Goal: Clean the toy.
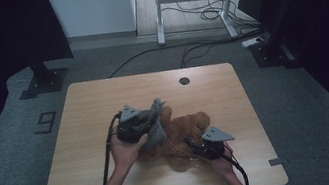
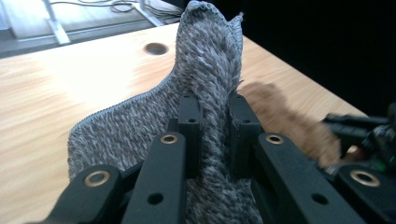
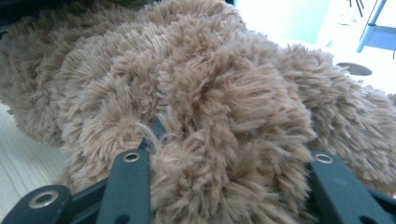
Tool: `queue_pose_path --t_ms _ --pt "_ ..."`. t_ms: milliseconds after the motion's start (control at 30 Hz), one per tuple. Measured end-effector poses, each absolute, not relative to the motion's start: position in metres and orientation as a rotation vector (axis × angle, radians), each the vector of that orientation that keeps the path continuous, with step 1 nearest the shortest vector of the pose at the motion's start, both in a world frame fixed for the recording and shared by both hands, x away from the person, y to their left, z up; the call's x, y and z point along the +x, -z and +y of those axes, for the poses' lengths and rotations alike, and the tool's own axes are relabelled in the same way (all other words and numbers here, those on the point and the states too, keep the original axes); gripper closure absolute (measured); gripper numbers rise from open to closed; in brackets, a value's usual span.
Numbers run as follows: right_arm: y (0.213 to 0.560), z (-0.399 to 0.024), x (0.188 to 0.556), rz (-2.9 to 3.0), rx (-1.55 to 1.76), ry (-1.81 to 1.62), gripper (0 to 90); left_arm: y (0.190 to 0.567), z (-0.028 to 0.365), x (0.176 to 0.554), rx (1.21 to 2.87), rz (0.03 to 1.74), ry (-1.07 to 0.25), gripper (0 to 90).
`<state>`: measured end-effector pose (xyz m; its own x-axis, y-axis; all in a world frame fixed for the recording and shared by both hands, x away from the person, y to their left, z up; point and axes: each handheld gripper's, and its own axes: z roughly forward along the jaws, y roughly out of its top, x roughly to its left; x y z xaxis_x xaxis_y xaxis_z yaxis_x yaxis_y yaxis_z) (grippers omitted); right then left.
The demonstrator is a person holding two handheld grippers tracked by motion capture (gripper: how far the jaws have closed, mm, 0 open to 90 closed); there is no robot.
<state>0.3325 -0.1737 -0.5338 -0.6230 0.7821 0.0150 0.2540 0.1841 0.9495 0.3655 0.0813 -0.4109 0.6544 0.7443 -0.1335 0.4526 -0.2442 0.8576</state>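
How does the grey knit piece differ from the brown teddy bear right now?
The grey knit piece is thin, flat fabric, lifted off the table; the teddy bear is bulky, long-furred and lying on the table. The left tool pinches the knit; the right tool clamps the bear's fur. Both are soft.

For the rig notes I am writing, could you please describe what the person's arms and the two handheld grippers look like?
Both forearms are bare, with no sleeves in view. The left gripper and the right gripper have black bodies, each topped by a grey three-cornered plate, with a black cable trailing back along the arm. In the left gripper view, the black jaws are built of flat linkage bars with brass-coloured rivets and small round holes.
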Motion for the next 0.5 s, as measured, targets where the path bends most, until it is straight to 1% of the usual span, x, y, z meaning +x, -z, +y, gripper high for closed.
queue_pose_path --t_ms 133,233,300,367,433,467,500 --pt "0.534 -0.174 0.333 1.978 0.966 -1.446 53.8 0.410 0.029 0.376 1.947 0.893 -0.313 78.1" --pt "0.534 -0.173 0.331 1.977 0.958 -1.439 53.8 0.422 -0.004 0.386 2.007 0.904 -0.260 78.0" --pt "0.534 -0.173 0.329 1.973 0.951 -1.434 53.9 0.434 -0.018 0.391 2.074 0.921 -0.269 77.9" --pt "0.534 -0.173 0.329 1.976 0.945 -1.431 54.0 0.446 -0.018 0.395 2.092 0.939 -0.251 77.6" --pt "0.535 -0.173 0.330 1.980 0.941 -1.424 54.2 0.451 -0.009 0.398 2.039 0.962 -0.190 77.6" --pt "0.535 -0.173 0.330 1.980 0.937 -1.427 54.3 0.451 -0.003 0.399 2.033 0.969 -0.181 77.7" --pt "0.535 -0.173 0.330 1.981 0.934 -1.425 54.4 0.449 0.003 0.398 2.032 0.977 -0.200 77.8"
